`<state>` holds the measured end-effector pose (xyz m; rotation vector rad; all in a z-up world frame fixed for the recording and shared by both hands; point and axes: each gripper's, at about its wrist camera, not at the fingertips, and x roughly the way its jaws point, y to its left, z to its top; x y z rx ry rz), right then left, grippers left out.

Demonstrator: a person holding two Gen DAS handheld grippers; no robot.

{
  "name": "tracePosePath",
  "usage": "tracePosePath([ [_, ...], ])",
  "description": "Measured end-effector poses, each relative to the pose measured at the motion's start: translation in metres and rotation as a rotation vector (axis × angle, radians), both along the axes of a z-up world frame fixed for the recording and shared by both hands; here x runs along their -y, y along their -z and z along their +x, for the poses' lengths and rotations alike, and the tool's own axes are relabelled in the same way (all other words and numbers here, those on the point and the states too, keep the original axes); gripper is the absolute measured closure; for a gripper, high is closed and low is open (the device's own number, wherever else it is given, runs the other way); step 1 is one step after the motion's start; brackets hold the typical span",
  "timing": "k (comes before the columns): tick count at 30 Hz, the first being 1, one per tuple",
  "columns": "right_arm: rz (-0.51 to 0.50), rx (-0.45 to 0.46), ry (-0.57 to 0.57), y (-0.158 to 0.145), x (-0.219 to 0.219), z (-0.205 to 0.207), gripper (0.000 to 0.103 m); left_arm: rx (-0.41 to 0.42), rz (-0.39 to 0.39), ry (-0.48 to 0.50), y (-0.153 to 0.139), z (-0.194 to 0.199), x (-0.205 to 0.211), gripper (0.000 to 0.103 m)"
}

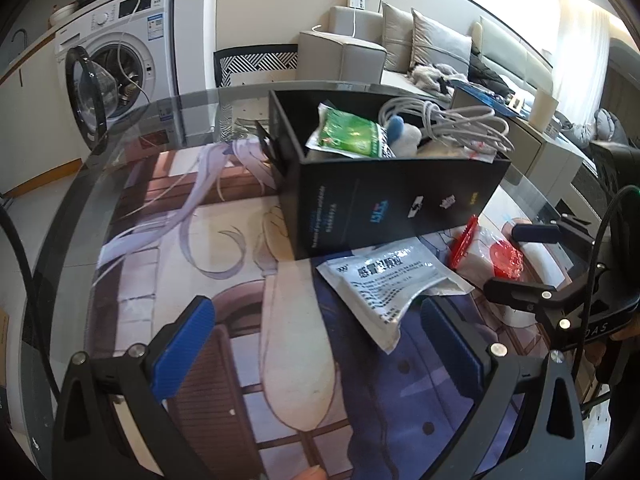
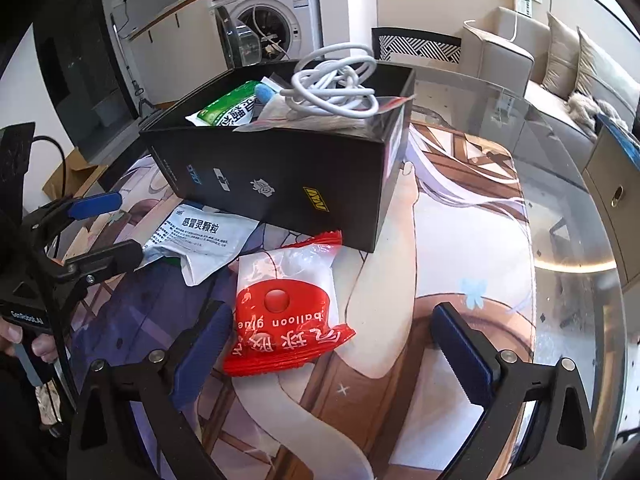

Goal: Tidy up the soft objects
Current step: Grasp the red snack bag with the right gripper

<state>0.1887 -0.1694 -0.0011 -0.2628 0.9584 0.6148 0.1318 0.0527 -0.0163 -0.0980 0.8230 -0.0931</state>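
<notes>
A black open box stands on the printed mat and holds a green packet, a coiled white cable and a blue-and-white soft item. A white sachet lies in front of the box, just ahead of my open left gripper, close to its right pad. A red-and-clear balloon glue packet lies flat between the wide-open fingers of my right gripper, near the left pad. Neither gripper holds anything.
The mat covers a round glass table whose rim curves left and far. Behind stand a washing machine with its door open, a patterned chair back, a sofa and a low cabinet. A hand grips each gripper's handle.
</notes>
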Motion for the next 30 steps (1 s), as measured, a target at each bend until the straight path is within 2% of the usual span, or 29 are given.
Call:
tracePosePath([
  [6,-0.006,0.034,-0.023,-0.001,-0.004,-0.001,0.021,-0.022,-0.009,0.021,0.002,0.006,0.009,0.0],
  [9,0.001,0.046,-0.024,-0.003,-0.002,-0.002,0.035,-0.038,-0.006,0.024,0.004,0.009,0.01,0.0],
  [11,0.007,0.049,-0.026,-0.004,0.0,-0.002,0.049,-0.05,-0.001,0.025,0.005,0.013,0.011,0.0],
  [12,0.011,0.05,-0.026,-0.004,0.002,-0.002,0.051,-0.051,0.001,0.027,0.005,0.014,0.012,0.0],
  [20,0.054,0.042,-0.018,-0.006,0.015,-0.004,0.055,-0.078,-0.028,0.055,0.005,0.026,0.022,0.0],
  [27,0.075,0.04,0.0,-0.009,0.022,-0.006,0.055,-0.085,-0.056,0.164,0.0,0.019,0.051,0.0],
  [30,0.085,0.033,0.002,-0.009,0.025,-0.006,0.055,-0.075,-0.093,0.236,-0.007,0.009,0.059,0.0],
])
